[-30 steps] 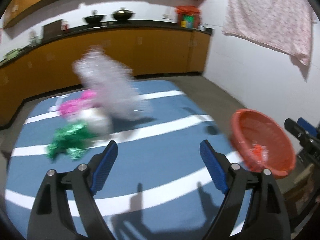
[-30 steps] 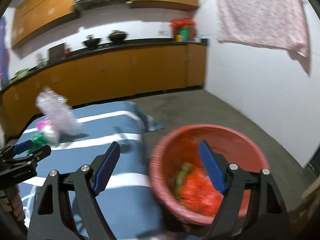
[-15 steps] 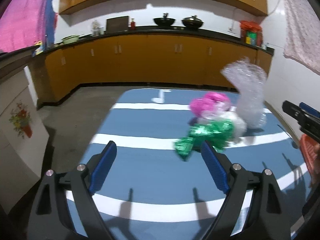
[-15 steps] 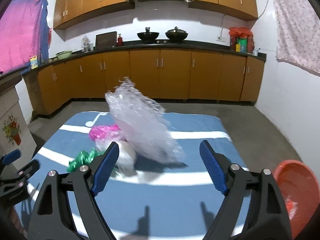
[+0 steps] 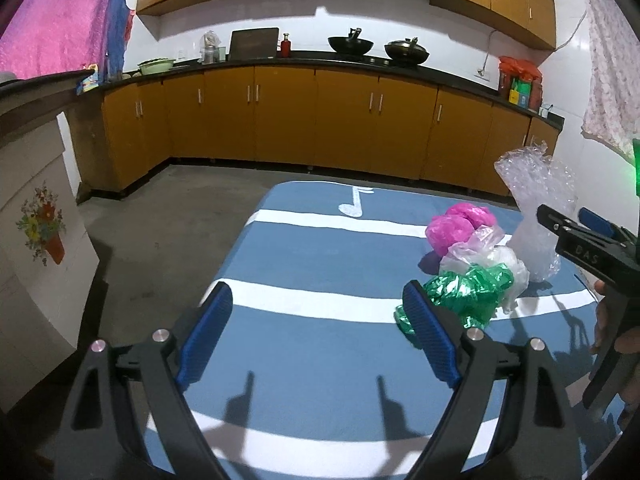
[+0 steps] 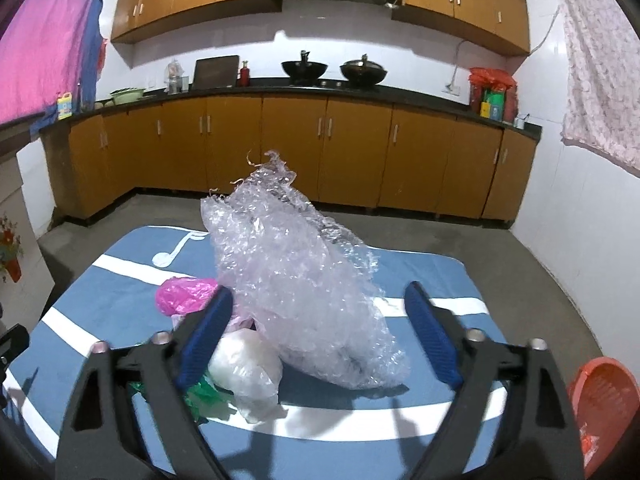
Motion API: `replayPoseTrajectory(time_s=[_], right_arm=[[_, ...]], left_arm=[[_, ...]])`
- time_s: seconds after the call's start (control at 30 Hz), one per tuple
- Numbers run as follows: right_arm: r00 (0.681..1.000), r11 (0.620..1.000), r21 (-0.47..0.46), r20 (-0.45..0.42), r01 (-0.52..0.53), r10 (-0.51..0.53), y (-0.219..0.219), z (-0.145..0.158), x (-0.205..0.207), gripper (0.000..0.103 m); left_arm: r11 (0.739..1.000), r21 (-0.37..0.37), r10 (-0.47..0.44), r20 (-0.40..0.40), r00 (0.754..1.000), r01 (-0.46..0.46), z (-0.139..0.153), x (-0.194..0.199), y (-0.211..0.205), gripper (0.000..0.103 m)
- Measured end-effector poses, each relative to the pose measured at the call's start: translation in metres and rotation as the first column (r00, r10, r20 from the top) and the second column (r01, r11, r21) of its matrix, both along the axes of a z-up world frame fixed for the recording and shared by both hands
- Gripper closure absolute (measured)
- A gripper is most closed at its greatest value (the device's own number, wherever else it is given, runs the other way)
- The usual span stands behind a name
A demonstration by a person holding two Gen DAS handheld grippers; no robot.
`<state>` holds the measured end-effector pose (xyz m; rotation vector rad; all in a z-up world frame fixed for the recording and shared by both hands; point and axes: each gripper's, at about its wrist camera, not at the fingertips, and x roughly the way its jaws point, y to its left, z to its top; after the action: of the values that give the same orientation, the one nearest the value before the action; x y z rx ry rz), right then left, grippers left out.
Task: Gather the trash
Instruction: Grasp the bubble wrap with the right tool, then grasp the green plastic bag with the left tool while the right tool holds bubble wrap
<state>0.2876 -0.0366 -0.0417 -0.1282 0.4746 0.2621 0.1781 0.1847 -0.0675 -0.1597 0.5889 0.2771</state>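
Observation:
A trash pile lies on the blue striped mat point(image 5: 320, 344): a tall bubble wrap bundle point(image 6: 304, 280), a pink bag point(image 6: 184, 294), a white plastic bag point(image 6: 244, 368) and green foil point(image 6: 204, 394). My right gripper point(image 6: 320, 300) frames the bubble wrap and its jaws are closing. Neither pad visibly presses on the wrap. My left gripper point(image 5: 316, 304) stands open and empty over the mat. The green foil point(image 5: 468, 294) lies just right of its right finger, with the pink bag point(image 5: 460, 226) and bubble wrap point(image 5: 536, 216) behind. The right gripper point(image 5: 562, 216) shows at the far right.
A red basket point(image 6: 604, 396) holding some scraps sits on the floor at the mat's right edge. Orange kitchen cabinets point(image 5: 320, 120) line the back wall. A white cabinet with a flower print point(image 5: 36, 248) stands left of the mat. Cloths hang on both sides.
Both views have swung left from the red basket to the trash pile. The right gripper has come close around the bubble wrap. The left gripper now faces the pile's left side.

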Motion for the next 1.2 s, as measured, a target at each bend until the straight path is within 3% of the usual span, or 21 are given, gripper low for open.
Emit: replayPoseTrajectory(time_s=[0.13,0.23,0.6,0.73,1.03,1.2], right_arm=[[0.998,0.999,0.003,-0.050,-0.039,0.039,0.000,-0.004,0.006,0.080],[0.998,0.999,0.001,-0.049,-0.041,0.041,-0.002,-0.006,0.001,0.095],[0.999,0.998,0.060,-0.053,0.003,0.000,-0.042,0.012,-0.021,0.098],[0.997,0.997,0.050,-0.046,0.065,-0.062,-0.067,0.017,-0.029,0.098],[0.988,0.990,0.037,-0.082,0.136,-0.133,-0.102,0.011,-0.037,0.098],[0.985,0.988,0.041,-0.095,0.146,-0.142,-0.106,0.008,-0.041,0.098]], left_arm=[[1.000,-0.005,-0.029,-0.001,1.000,0.029,-0.001,0.009,-0.010,0.018],[0.998,0.004,-0.056,-0.007,0.998,0.056,-0.001,0.015,-0.021,0.018],[0.988,0.000,-0.155,-0.047,0.987,0.155,-0.010,0.042,-0.050,0.018],[0.978,0.000,-0.208,-0.083,0.975,0.209,-0.018,0.059,-0.062,0.024],[0.955,-0.032,-0.296,-0.165,0.941,0.294,-0.035,0.097,-0.080,0.025],[0.942,-0.078,-0.337,-0.197,0.921,0.328,-0.043,0.108,-0.080,0.048]])
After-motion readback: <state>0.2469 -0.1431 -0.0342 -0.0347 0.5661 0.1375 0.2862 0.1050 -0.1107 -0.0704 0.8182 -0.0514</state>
